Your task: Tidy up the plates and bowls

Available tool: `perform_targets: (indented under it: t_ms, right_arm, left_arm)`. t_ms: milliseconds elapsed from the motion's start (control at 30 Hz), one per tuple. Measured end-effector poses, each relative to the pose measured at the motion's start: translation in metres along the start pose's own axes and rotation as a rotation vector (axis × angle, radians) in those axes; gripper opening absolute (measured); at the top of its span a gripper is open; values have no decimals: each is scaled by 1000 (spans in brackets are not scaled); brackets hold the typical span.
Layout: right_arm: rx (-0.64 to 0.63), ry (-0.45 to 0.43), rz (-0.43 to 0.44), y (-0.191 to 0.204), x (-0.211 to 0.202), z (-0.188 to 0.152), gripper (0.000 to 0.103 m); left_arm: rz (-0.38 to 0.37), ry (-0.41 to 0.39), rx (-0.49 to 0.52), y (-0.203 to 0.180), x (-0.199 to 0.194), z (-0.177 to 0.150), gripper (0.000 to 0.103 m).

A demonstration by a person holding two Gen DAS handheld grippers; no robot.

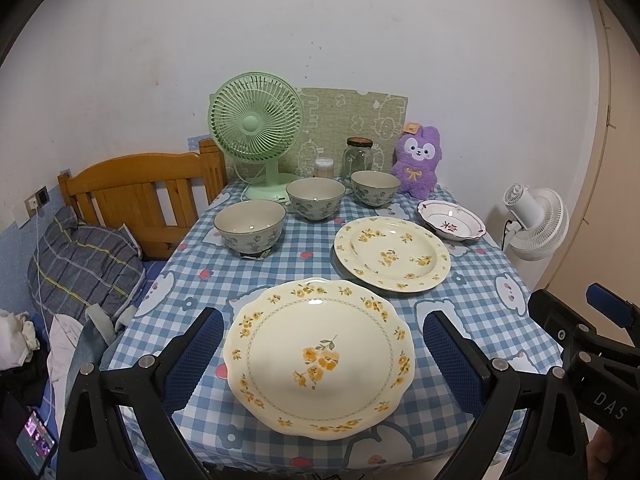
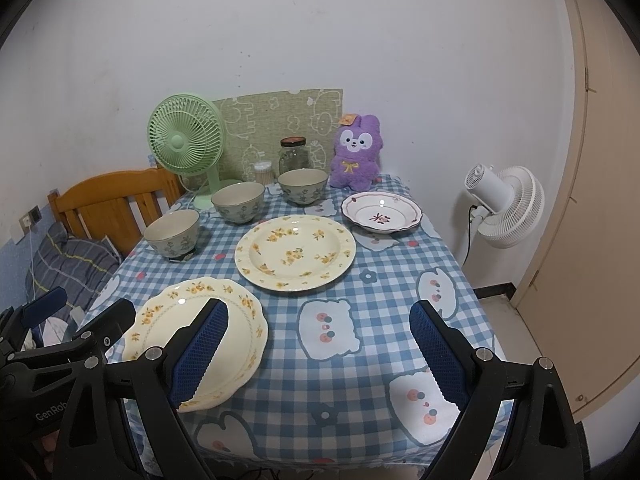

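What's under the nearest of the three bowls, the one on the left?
A dark, flat item pokes out beneath the leftmost bowl, between it and the checked tablecloth. Only its edge shows; the bowl covers the rest, so I cannot identify it.

We see a scalloped yellow-flowered plate [image 1: 319, 356] nearest us, a round yellow-flowered plate [image 1: 392, 254] behind it, and a small red-trimmed dish [image 1: 451, 219] beyond. Three grey floral bowls [image 1: 249, 225] stand upright, apart, in a diagonal row.

In the right wrist view, a blue finger [image 2: 200, 354] hides part of the scalloped plate [image 2: 168, 320].
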State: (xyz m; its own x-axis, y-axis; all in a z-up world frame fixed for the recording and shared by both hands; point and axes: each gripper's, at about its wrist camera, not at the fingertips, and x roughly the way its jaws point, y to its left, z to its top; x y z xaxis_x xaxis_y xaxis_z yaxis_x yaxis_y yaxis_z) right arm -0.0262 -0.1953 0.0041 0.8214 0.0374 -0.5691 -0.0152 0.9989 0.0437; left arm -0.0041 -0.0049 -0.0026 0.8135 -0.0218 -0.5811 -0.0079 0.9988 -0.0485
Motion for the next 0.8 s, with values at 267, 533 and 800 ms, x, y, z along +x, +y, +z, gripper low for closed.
perform_targets:
  t_ms: [267, 533, 800]
  right_arm:
    - [0, -1, 1, 0, 0, 0, 94]
    - [-6, 1, 7, 5, 1, 3, 94]
    - [-11, 18, 14, 15, 12, 9, 94]
  left_arm:
    - [1, -2, 1, 3, -1, 1, 100]
    - [3, 0, 4, 9, -1, 3, 100]
    - [14, 12, 2, 17, 7, 10, 98]
